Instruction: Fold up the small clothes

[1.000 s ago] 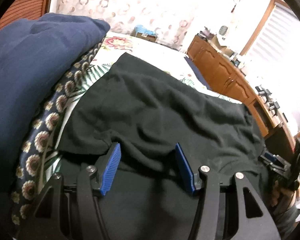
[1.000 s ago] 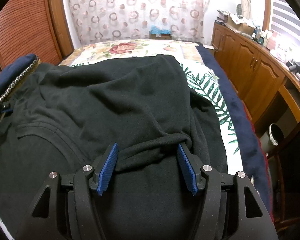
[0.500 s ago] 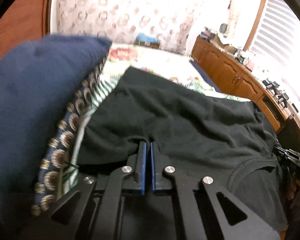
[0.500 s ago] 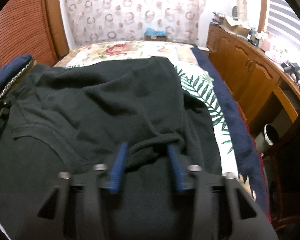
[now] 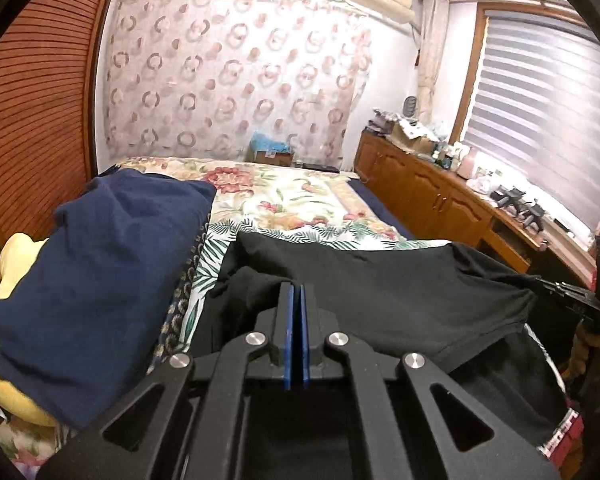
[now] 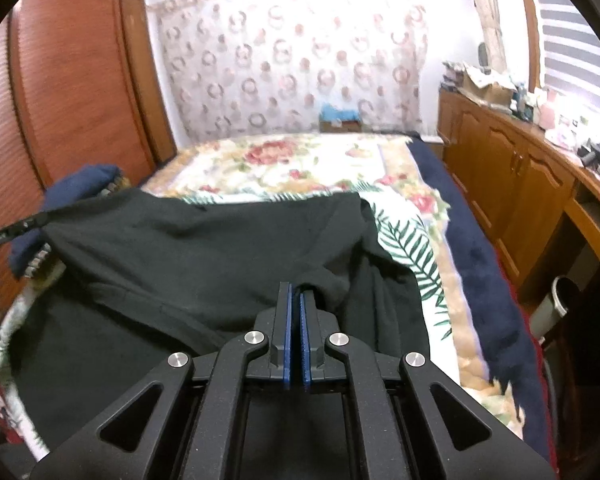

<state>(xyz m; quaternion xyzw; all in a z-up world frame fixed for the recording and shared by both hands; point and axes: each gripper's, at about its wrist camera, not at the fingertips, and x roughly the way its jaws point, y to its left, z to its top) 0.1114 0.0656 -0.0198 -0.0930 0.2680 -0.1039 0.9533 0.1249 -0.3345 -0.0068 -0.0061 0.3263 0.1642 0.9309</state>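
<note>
A black shirt (image 5: pixel 380 288) lies across the floral bedspread (image 5: pixel 284 200), its near edge lifted and stretched between both grippers. My left gripper (image 5: pixel 295 286) is shut on the shirt's left corner. My right gripper (image 6: pixel 295 286) is shut on a bunched fold at the right side of the shirt (image 6: pixel 204 256). The right gripper also shows at the right edge of the left wrist view (image 5: pixel 568 296), and the left gripper at the left edge of the right wrist view (image 6: pixel 12 232). The cloth under both grippers is hidden by their bodies.
A navy pillow (image 5: pixel 100 264) lies to the left on a yellow cushion (image 5: pixel 8 264). A wooden cabinet (image 6: pixel 512 184) with clutter runs along the right. A wooden wardrobe (image 6: pixel 76 80) stands at the left. A bin (image 6: pixel 556 300) stands by the bed's right side.
Both grippers went from open around shirt folds to shut on them. Both have since lifted, pulling the shirt's near edge up and taut; the cameras now look higher into the room.
</note>
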